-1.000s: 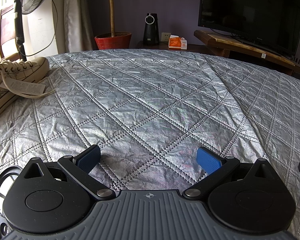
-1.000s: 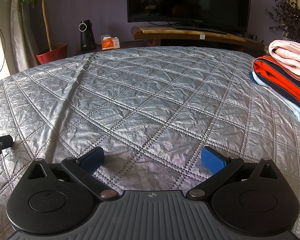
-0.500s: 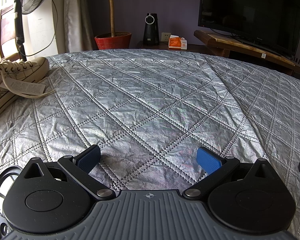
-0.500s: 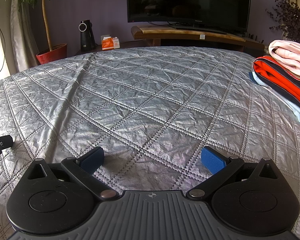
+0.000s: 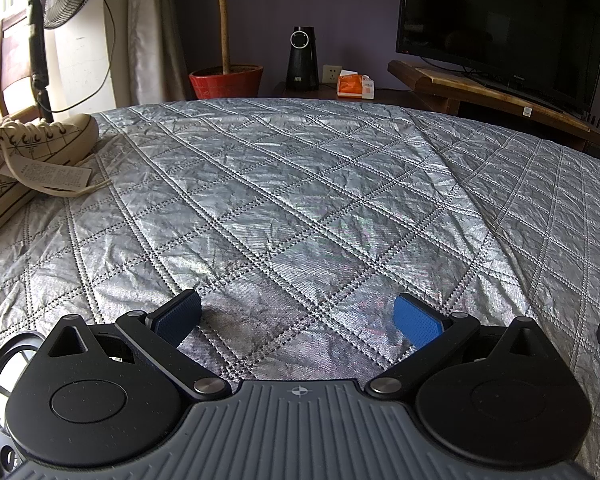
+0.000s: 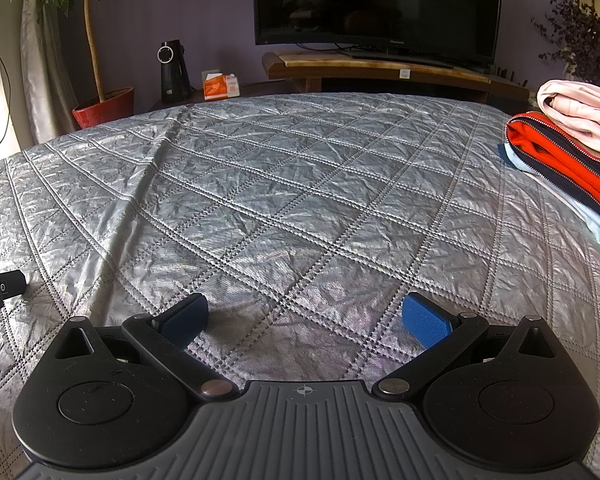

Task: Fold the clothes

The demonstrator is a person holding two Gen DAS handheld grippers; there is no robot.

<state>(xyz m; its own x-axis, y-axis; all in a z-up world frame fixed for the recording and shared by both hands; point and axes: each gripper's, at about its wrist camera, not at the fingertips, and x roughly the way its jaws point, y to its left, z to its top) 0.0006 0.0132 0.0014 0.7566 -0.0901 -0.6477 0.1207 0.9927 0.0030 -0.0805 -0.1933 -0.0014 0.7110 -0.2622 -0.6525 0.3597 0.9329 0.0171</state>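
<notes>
A pile of clothes lies at the right edge of the right wrist view: a pink garment (image 6: 580, 114) on top, an orange and navy zip jacket (image 6: 560, 160) under it, and a pale blue piece (image 6: 592, 222) at the bottom. My right gripper (image 6: 304, 318) rests low over the silver quilted bedspread (image 6: 300, 200), open, nothing between its blue pads, well left of the pile. My left gripper (image 5: 298, 316) is open too, over bare bedspread (image 5: 300, 200). No clothes show in the left wrist view.
A cream sneaker (image 5: 24, 152) with a paper tag lies at the left edge of the bed. Beyond the bed stand a fan (image 5: 48, 20), a red plant pot (image 5: 226, 80), a black speaker (image 5: 302, 58), a tissue box (image 5: 354, 86) and a TV (image 6: 376, 4) on a wooden stand.
</notes>
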